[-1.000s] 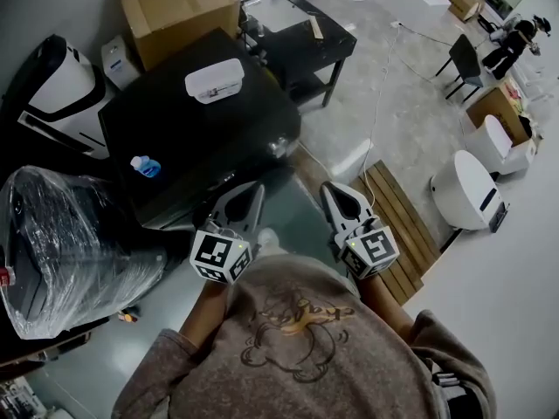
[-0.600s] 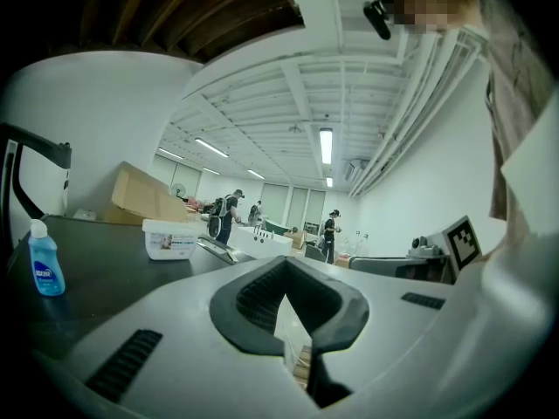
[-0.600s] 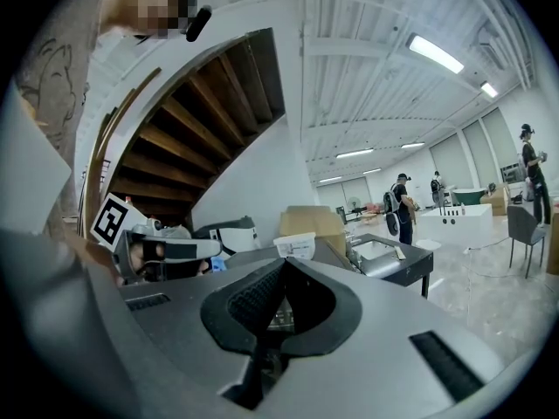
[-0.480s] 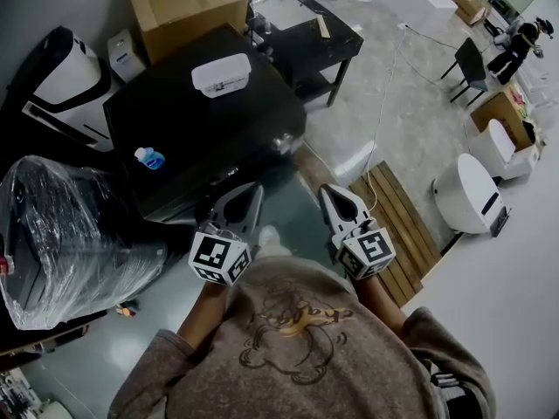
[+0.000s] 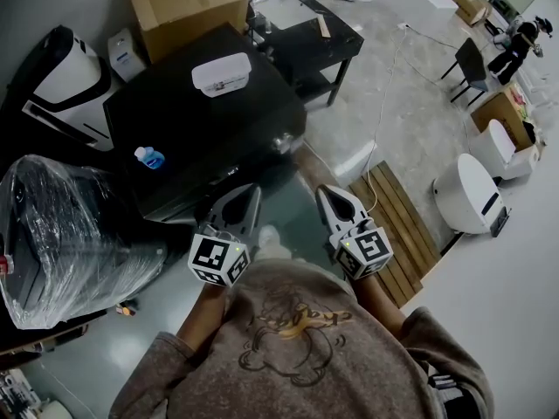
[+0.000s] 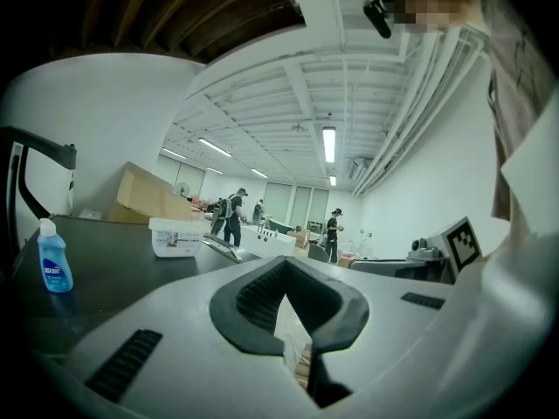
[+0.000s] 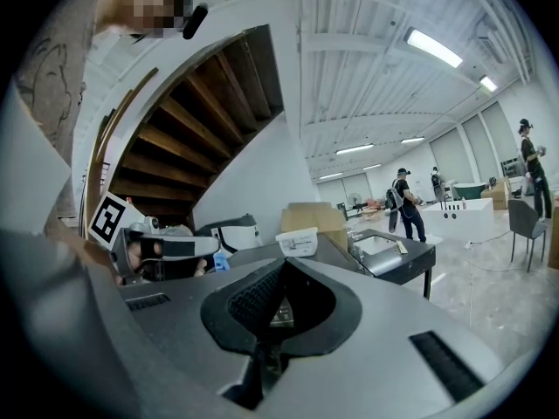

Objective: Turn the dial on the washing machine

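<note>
The black washing machine [image 5: 201, 129] stands ahead of me, seen from above in the head view. A shiny round dial [image 5: 281, 143] sits on its front right corner. On its lid rest a white tub [image 5: 222, 73] and a small blue bottle [image 5: 148, 158]. My left gripper [image 5: 249, 195] and right gripper [image 5: 325, 195] hover side by side just short of the machine's front edge, both shut and empty. The dial lies beyond and between their tips. In the left gripper view the lid [image 6: 113, 269], bottle [image 6: 52, 260] and tub [image 6: 176, 236] show past the shut left gripper [image 6: 284, 264].
A plastic-wrapped bulky object [image 5: 70, 234] sits at the left, and a white-and-black appliance [image 5: 61, 81] behind it. A cardboard box [image 5: 188, 7] and a black table [image 5: 306, 33] stand behind the machine. At the right lie a wooden pallet [image 5: 397, 225] and white round appliances [image 5: 467, 195].
The head view has shifted slightly. Both grippers stay shut in about the same place in front of the machine.
</note>
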### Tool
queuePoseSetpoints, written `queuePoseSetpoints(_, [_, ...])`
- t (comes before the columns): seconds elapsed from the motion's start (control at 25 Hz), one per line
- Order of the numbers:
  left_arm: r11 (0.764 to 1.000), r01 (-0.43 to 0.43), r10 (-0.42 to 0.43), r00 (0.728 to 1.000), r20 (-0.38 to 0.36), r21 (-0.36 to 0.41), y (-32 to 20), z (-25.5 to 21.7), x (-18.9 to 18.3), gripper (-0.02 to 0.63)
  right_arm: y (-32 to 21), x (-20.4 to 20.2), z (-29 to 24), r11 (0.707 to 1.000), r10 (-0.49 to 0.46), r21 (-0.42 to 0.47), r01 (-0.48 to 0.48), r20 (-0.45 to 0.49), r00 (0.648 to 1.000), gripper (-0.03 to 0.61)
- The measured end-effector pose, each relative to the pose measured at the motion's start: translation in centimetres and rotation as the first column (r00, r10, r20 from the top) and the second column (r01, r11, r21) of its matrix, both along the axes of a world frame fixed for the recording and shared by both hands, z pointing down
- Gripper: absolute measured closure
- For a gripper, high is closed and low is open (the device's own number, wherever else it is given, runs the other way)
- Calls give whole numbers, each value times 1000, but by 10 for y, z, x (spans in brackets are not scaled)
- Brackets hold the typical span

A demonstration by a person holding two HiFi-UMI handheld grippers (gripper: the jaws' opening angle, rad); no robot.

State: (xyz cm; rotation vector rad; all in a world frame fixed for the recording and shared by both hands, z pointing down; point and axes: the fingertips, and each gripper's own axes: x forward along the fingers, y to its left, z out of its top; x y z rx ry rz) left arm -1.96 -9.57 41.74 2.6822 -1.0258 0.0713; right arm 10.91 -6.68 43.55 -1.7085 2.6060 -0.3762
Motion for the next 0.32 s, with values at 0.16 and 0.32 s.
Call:
queuePoseSetpoints(0.16, [1000, 8, -8, 1000, -2, -2, -1, 0, 0, 621, -3, 0, -1, 1000, -2, 10, 2, 9, 1000, 577])
queuePoseSetpoints(0.32, [1000, 11, -11, 1000, -1, -4, -1, 2, 3, 621, -4, 1, 2, 1000, -5, 7, 5, 12, 1000, 577])
